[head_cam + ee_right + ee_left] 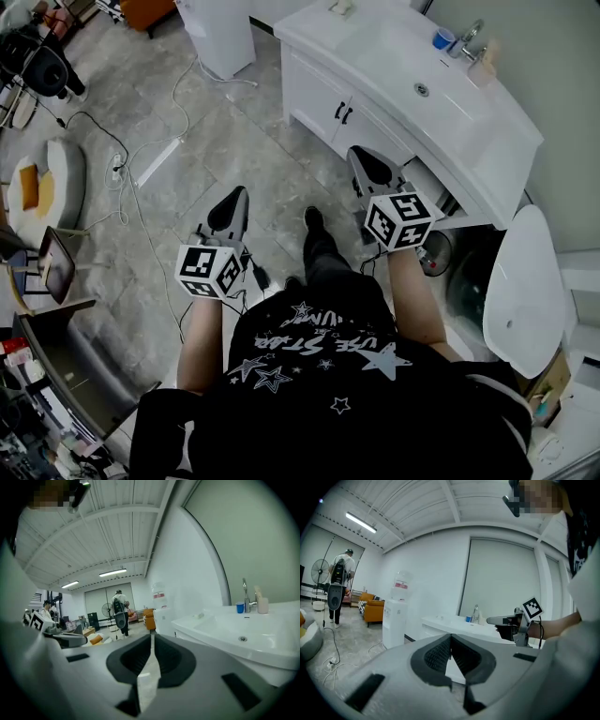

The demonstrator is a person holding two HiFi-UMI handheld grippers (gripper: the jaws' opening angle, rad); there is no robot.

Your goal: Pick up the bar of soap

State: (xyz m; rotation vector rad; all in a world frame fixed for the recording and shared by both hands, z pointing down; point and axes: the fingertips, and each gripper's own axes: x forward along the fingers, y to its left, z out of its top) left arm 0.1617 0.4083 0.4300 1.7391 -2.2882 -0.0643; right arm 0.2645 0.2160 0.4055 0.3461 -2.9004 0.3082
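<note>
A small pale block, apparently the bar of soap (342, 7), lies on the far left corner of the white sink counter (506, 141). In the right gripper view the soap (200, 616) is a tiny shape on the counter's rim. Both grippers hang in the air over the floor, well short of the soap. My left gripper (242, 191) is shut, its tips meeting (450, 638) with nothing between them. My right gripper (356, 150) sits just in front of the cabinet doors; it is shut and empty (152, 637).
A faucet (472, 39), blue cup (443, 38) and pale bottle (484, 67) stand at the basin's back. A water dispenser (220, 33) stands left of the vanity. Cables (141, 169) trail over the tiled floor. A person (118, 609) walks far off.
</note>
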